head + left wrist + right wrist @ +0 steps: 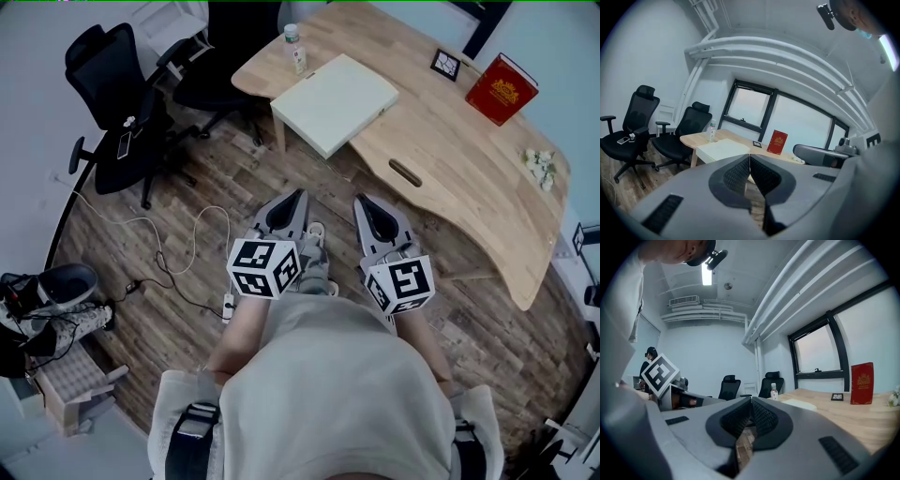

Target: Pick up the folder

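The folder (333, 101) is a pale, thick rectangle lying flat on the near left end of the wooden desk (450, 159), one corner past the desk's edge. In the left gripper view the folder (723, 150) lies just beyond the jaws; in the right gripper view the folder (799, 403) shows on the desk right of centre. My left gripper (298, 195) and right gripper (360, 200) hang side by side over the floor, short of the desk and pointing toward it. Both the left gripper (749, 156) and the right gripper (751, 399) are shut with nothing between the pads.
A plastic bottle (295, 49) stands behind the folder. A red book (501, 89), a small framed picture (445, 64) and white flowers (541, 166) sit further right on the desk. Two black office chairs (117, 103) stand at left; cables (187, 253) trail over the wood floor.
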Available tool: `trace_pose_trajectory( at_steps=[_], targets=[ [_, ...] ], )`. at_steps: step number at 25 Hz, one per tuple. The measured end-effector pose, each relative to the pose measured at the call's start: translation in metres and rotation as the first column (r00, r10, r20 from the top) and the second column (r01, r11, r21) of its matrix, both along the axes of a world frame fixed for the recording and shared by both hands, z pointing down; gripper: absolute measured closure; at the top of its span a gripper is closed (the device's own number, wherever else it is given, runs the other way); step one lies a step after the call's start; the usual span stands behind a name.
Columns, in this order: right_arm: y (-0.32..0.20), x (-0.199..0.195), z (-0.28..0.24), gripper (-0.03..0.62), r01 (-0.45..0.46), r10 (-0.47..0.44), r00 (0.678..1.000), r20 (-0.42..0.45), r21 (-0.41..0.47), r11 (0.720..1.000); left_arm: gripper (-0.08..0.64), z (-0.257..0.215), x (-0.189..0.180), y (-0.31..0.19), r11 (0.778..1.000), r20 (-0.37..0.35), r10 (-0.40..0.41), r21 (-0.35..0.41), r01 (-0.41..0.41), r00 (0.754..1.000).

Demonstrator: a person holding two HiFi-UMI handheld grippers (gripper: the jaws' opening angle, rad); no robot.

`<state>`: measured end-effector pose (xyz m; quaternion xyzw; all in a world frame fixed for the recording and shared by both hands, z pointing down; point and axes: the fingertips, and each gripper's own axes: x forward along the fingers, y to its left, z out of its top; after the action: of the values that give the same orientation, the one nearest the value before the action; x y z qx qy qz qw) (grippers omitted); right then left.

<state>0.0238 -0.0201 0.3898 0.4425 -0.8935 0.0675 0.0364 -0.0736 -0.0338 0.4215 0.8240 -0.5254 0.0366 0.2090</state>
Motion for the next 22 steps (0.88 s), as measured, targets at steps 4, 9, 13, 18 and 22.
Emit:
trace_pose_trajectory(
  at_steps=[4, 9, 13, 18, 22],
  targets=[
    [-0.02, 0.0, 0.002, 0.572, 0.008, -0.008, 1.0, -0.008, -0.003, 1.0, 0.538, 0.003, -0.001, -0.024, 1.0, -0.007, -0.005, -0.005, 0.005, 1.0],
    [-0.056, 0.001, 0.003, 0.572, 0.02, -0.02, 1.0, -0.013, -0.004, 1.0, 0.538, 0.011, 0.001, -0.057, 1.0, -0.007, -0.001, -0.019, 0.001, 1.0],
    [-0.086, -0.001, 0.004, 0.572, 0.034, -0.035, 0.999, -0.018, -0.005, 0.999, 0.538, 0.017, 0.0, -0.081, 1.0, -0.002, 0.001, -0.028, -0.001, 1.0],
    [-0.12, -0.005, 0.002, 0.572, 0.045, -0.045, 0.999, -0.019, -0.01, 0.999, 0.538, 0.027, -0.005, -0.11, 0.998, -0.021, -0.001, -0.056, 0.0, 1.0],
    [-0.145, -0.009, 0.002, 0.572, 0.046, -0.046, 0.999, -0.022, -0.008, 0.999, 0.538, 0.039, -0.013, -0.131, 0.996, -0.019, -0.007, -0.086, 0.005, 1.0]
  ],
)
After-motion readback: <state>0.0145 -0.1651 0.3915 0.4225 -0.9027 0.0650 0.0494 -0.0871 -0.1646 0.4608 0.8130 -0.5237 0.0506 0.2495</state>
